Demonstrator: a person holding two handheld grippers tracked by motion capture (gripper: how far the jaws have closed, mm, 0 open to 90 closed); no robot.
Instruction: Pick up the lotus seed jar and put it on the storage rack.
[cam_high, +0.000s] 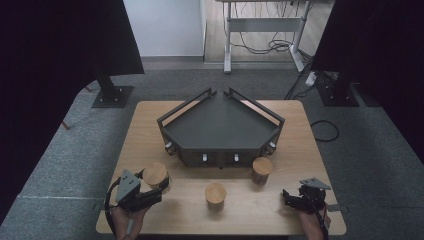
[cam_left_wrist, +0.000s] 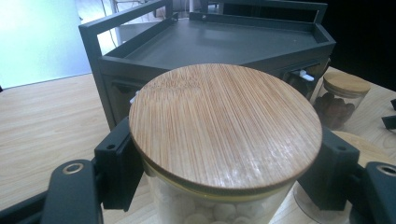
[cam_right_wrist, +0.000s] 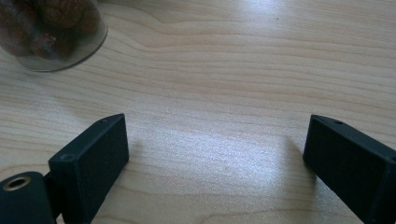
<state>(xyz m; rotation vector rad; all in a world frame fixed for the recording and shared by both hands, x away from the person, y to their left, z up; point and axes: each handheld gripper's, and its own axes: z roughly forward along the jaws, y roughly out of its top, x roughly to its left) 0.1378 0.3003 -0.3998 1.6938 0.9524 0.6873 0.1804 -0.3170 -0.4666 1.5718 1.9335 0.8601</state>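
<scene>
The round glass jar with a bamboo lid and pale contents (cam_left_wrist: 224, 140) stands upright at the front left of the light wooden surface (cam_high: 165, 210), just before the left front corner of the dark grey five-sided metal tray (cam_high: 220, 127). The left hand-held gripper (cam_high: 161, 186) is clamped on it, one black jaw on each side of the glass just under the lid, so the jar's long axis runs straight up between them. The tray lies directly beyond the jar and slightly right, so a lift probably goes up and forward over its low rail. The right hand-held gripper (cam_high: 286, 196) rests open and empty on the surface at the right, well apart.
</scene>
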